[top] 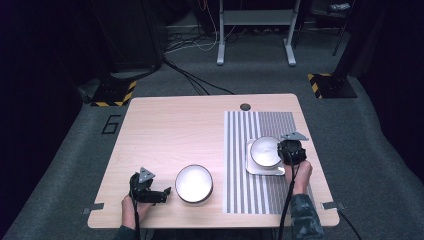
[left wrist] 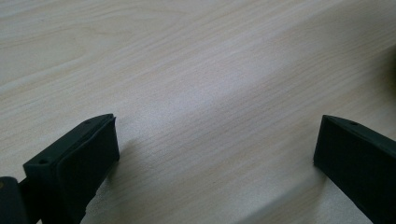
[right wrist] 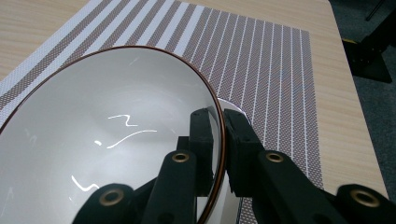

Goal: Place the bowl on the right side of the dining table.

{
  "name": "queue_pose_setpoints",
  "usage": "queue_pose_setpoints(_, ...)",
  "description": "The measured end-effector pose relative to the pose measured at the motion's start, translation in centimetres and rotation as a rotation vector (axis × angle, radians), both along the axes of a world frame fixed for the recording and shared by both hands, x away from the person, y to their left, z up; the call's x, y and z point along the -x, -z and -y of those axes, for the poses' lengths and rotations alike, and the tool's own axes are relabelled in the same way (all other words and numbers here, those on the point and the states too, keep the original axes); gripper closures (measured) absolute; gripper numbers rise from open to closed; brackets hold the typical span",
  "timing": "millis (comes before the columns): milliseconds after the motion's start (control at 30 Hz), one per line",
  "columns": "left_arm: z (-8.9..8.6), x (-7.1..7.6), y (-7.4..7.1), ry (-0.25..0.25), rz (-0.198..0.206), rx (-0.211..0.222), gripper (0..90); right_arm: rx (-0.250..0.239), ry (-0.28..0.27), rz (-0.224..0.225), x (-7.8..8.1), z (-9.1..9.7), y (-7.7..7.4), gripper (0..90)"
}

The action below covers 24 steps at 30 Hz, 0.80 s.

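On the striped mat [top: 260,165], the right gripper's [right wrist: 220,122] fingers clamp a glossy white, brown-rimmed bowl's [right wrist: 107,135] edge.

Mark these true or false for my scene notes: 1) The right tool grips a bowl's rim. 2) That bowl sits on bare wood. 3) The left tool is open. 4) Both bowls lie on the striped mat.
1) True: the right tool pinches the rim of the bowl.
2) False: it sits on a white square plate on the striped mat.
3) True: the left tool stands wide over the table.
4) False: the second bowl lies on bare wood.
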State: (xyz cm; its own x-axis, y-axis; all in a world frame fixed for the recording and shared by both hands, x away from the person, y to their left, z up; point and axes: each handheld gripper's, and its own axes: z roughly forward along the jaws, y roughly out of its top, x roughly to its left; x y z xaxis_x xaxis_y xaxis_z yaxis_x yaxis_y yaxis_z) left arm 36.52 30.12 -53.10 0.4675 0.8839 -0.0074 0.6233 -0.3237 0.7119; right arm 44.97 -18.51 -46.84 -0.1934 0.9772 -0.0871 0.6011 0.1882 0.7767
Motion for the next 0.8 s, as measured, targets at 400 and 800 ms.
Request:
queue_pose_setpoints(400, 0.0, 0.0, 0.0, 0.000, 0.000, 0.000, 0.0, -0.037, 0.009, -0.018, -0.5, 0.6, 0.3, 82.4)
queue_pose_setpoints(800, 0.0, 0.0, 0.0, 0.000, 0.000, 0.000, 0.0, -0.134, 0.041, -0.072, -1.2, 2.1, 1.2, 82.5)
